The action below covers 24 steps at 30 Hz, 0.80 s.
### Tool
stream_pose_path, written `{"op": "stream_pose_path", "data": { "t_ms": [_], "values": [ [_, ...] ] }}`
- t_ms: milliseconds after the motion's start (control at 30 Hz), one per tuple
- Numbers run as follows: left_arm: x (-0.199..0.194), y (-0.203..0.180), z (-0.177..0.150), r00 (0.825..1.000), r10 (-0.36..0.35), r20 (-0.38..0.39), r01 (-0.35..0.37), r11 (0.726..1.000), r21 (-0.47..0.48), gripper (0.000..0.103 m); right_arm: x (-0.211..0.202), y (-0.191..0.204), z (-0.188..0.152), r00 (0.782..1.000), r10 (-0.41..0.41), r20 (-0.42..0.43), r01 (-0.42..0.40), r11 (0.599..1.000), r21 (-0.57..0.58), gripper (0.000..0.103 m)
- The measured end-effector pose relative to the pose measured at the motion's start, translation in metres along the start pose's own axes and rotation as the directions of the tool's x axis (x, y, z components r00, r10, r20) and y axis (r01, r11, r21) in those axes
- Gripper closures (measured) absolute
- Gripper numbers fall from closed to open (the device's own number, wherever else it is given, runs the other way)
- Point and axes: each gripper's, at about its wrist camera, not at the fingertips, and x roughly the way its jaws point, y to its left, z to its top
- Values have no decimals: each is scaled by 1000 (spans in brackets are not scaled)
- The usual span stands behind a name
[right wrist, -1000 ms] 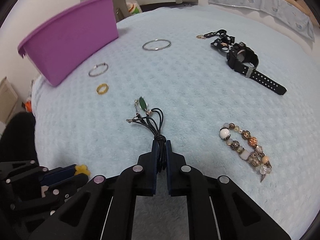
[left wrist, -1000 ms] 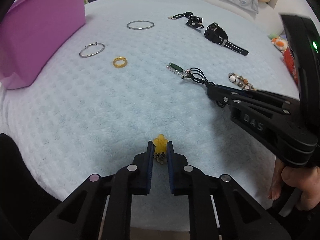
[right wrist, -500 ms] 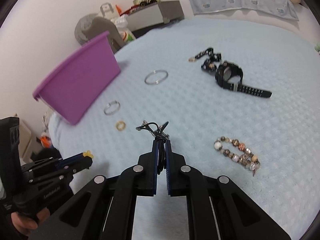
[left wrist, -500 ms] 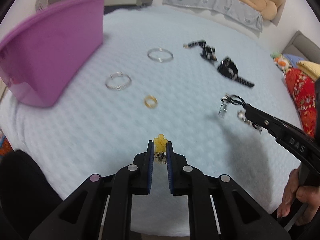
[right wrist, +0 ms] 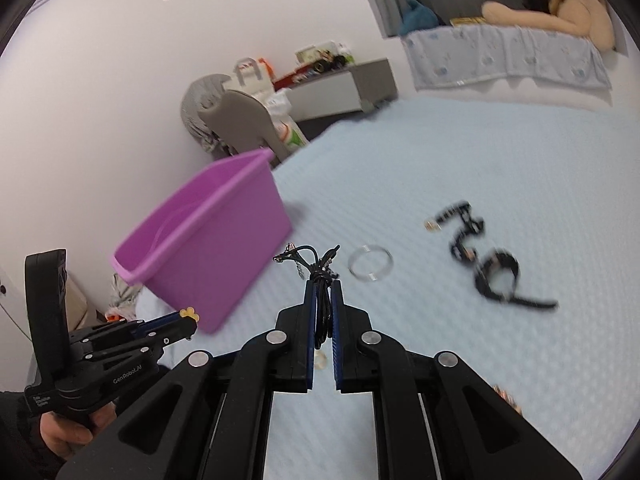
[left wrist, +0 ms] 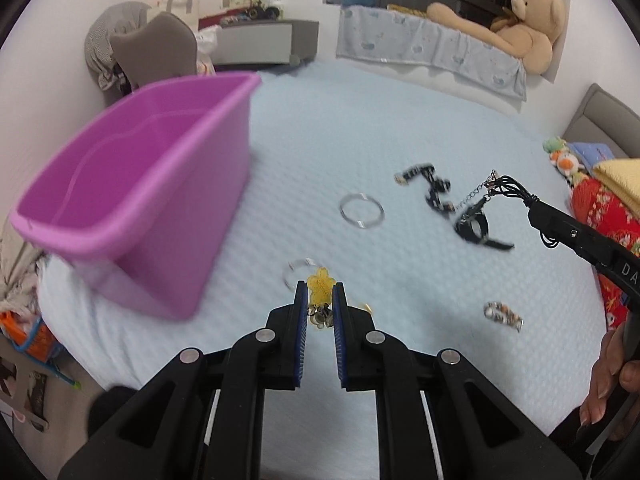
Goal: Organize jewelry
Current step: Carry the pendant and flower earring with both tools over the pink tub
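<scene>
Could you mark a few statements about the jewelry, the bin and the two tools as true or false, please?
1. The left tool grips a yellow charm. True.
2. The right tool is open and holds nothing. False: it is shut on a black cord necklace.
3. The purple bin lies tipped on its side. False: it stands upright, opening upward.
4. The black watch rests on the blue blanket. True.
5. The silver bangle is in the bin. False: it lies on the blanket.
</scene>
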Motion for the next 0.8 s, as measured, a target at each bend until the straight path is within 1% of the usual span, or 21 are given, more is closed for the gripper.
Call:
{"op": "stream_pose_path", "data": {
  "t_ms": [100, 200, 300, 467, 667, 800],
  "values": [
    [-12, 21, 23, 999, 7, 34, -6, 1000, -17, 91, 10, 18, 20, 1000, 21, 9, -20, 1000, -20, 96],
    [-19, 39, 39, 999, 15, 45, -14, 999, -31, 91, 22, 37, 38, 999, 44, 11, -44, 998, -42, 96],
    [-25, 62, 56, 997, 47, 63, -43, 998, -51, 91, 39, 62, 56, 997, 83, 9, -82, 994, -68, 96],
    [-31, 110, 80, 991, 101, 93, -90, 989, -118, 91, 71, 105, 81, 991, 133, -15, -134, 983, -124, 96],
    [-23, 155, 96, 984, 160, 83, -147, 978, -149, 90, 120, 156, 105, 981, 183, -68, -192, 966, -174, 96],
    [-12, 180, 104, 981, 185, 66, -171, 969, -176, 90, 153, 181, 113, 975, 192, -113, -211, 958, -195, 96]
  ]
}}
